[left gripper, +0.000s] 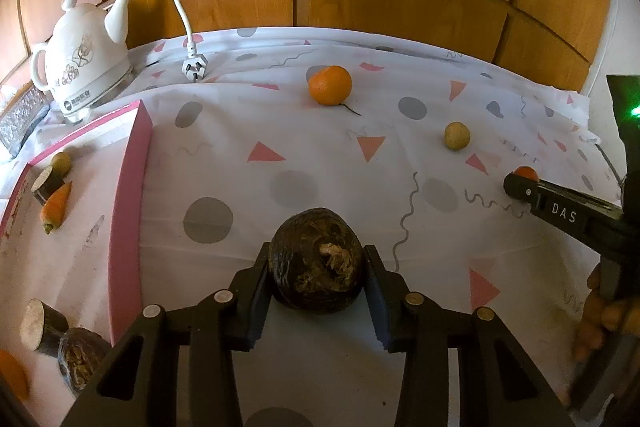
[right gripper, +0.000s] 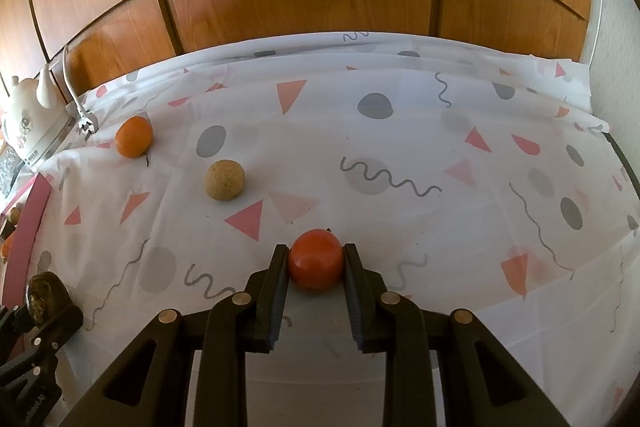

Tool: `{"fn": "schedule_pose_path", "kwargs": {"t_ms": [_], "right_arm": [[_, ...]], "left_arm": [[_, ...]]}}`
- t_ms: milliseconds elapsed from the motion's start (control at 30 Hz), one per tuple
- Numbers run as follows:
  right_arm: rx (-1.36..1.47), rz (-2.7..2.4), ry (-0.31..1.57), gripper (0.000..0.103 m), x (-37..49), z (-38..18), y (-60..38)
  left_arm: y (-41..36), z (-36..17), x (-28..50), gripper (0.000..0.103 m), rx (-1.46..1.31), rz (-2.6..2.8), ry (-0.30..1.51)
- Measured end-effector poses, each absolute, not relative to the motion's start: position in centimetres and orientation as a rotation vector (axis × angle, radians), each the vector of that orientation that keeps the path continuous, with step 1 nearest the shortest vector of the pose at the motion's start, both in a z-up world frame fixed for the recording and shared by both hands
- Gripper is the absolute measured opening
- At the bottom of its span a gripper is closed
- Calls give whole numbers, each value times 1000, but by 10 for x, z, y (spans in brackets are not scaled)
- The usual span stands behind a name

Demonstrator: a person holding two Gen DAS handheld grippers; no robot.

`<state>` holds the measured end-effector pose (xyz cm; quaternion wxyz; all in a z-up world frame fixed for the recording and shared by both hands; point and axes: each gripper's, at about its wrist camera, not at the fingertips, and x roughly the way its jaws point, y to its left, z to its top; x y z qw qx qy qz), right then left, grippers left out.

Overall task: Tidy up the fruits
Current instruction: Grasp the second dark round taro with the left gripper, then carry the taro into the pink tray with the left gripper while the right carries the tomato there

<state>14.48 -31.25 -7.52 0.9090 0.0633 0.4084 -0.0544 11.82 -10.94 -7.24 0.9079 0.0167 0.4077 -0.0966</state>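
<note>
left gripper point(left gripper: 316, 267) grasps the dark water chestnut point(left gripper: 316, 261); the pink tray point(left gripper: 132, 195) lies to its left, nearer this hand. right gripper point(right gripper: 316, 263) clenches the red fruit point(right gripper: 316, 259).

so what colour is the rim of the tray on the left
Pink; the tray rim shows best in the left wrist view.

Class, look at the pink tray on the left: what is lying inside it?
Inside the tray: a carrot piece, two dark cut stalk pieces, a small brown fruit, a dark round fruit, something orange. The left gripper covers the near corner.
</note>
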Motion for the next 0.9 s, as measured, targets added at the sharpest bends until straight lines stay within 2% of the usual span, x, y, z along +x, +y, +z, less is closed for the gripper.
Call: {"fn": "schedule_pose_path", "kwargs": {"t_ms": [433,900], "right_arm": [[133,-114,841,27,144,-75,-312],[136,-113,840,27,144,-74,-312]], "left_arm": [[-110,-69,116,42,44,-198,857],[-93,-34,84,42,11,-204,806]]}}
